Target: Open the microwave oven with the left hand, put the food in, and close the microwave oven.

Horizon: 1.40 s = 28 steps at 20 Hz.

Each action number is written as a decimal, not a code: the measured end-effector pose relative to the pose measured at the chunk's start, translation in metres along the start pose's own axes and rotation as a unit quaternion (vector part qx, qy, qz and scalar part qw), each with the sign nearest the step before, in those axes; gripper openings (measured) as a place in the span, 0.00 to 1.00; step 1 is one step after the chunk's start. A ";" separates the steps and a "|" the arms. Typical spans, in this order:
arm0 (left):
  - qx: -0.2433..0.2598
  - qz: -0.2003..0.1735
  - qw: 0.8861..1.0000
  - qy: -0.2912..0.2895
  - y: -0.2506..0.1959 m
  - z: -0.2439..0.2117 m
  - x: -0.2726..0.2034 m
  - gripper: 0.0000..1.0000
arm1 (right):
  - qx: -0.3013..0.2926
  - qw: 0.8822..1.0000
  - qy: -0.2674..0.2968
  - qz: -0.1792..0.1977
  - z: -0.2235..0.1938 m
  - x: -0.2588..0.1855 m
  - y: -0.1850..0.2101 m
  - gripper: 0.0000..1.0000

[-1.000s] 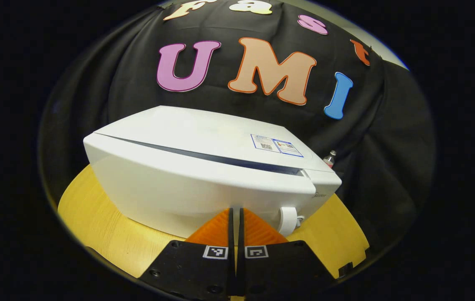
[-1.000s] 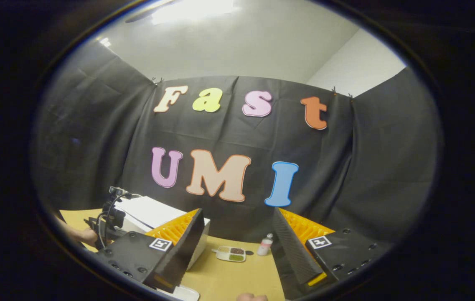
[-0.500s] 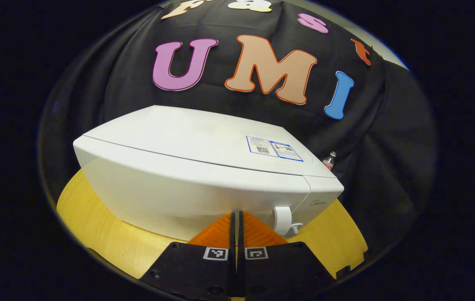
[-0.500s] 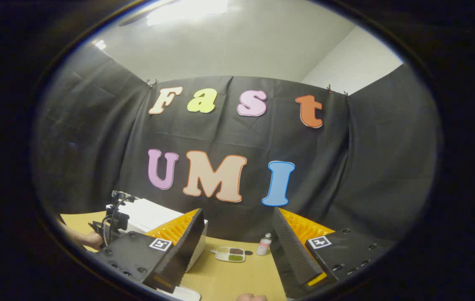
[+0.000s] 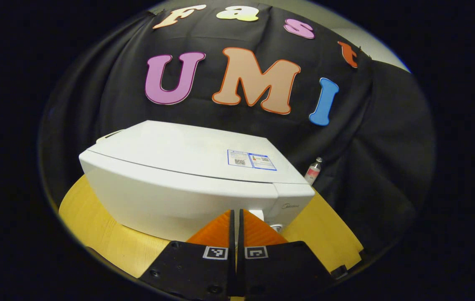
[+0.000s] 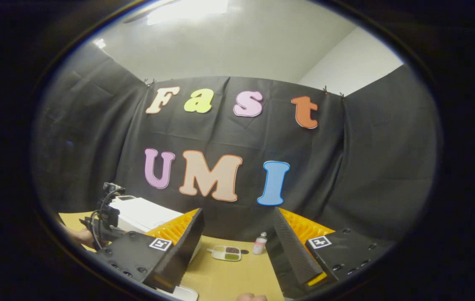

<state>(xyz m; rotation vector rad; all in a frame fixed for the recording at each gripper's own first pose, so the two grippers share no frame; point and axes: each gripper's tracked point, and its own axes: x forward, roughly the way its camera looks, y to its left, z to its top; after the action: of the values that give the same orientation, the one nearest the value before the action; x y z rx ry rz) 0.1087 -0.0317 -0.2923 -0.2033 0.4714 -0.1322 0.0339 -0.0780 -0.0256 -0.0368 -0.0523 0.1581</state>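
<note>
On the yellow wooden table (image 5: 95, 217), the white microwave oven (image 5: 187, 184) now has its door flush with the body; a second ago a dark slit ran along the top seam, and that slit has since vanished. The round white knob that showed beside the left gripper (image 5: 234, 217) earlier is now mostly hidden behind its fingers, which stand pressed together with barely a line between them, just in front of the door's lower edge (contact cannot be judged). The oven is smooth, glossy plastic with rounded corners and a small printed sticker (image 5: 251, 159) on its flat top. A little bottle (image 5: 313, 170) with a pink label stands by the back right corner.

In the right gripper view, the right gripper (image 6: 237, 234) hangs wide apart, holding nothing, its ribbed wedge-shaped fingers (image 6: 179, 228) framing a shallow compartmented food tray (image 6: 225, 253) lying on the table, well outside the oven. The tray has drifted slightly left in view since the earlier picture.
</note>
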 end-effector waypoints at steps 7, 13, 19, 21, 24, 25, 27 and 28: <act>0.049 -0.016 0.994 -0.098 -0.027 0.115 -0.075 0.00 | 0.015 1.000 0.026 0.005 -0.016 0.009 0.017 0.97; 0.091 0.010 0.979 -0.182 -0.039 0.195 -0.150 0.02 | 0.017 0.999 0.016 0.022 -0.010 0.011 0.035 0.97; 0.169 0.004 0.948 -0.268 -0.081 0.223 -0.203 0.95 | 0.043 0.999 0.019 0.023 -0.011 0.013 0.035 0.97; 0.169 0.003 0.944 -0.283 -0.090 0.231 -0.217 0.96 | 0.051 0.998 0.019 0.020 -0.008 0.012 0.033 0.97; 0.159 0.003 0.946 -0.284 -0.092 0.230 -0.227 0.95 | 0.054 0.998 0.007 0.020 0.002 0.008 0.033 0.96; 0.154 -0.001 0.947 -0.282 -0.093 0.228 -0.226 1.00 | 0.052 0.998 0.004 0.019 0.004 0.006 0.032 0.96; 0.146 0.006 0.953 -0.266 -0.083 0.217 -0.224 0.96 | 0.053 0.998 0.006 0.018 0.003 0.004 0.033 0.96; 0.140 0.013 0.956 -0.259 -0.076 0.213 -0.223 0.96 | 0.055 0.998 0.008 0.019 0.003 0.003 0.034 0.96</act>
<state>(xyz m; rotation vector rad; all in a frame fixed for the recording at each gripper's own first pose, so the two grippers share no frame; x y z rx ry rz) 0.0046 -0.0321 0.0079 0.0510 -0.0704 -0.1136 0.0313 -0.0438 -0.0240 0.0702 -0.0271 0.1989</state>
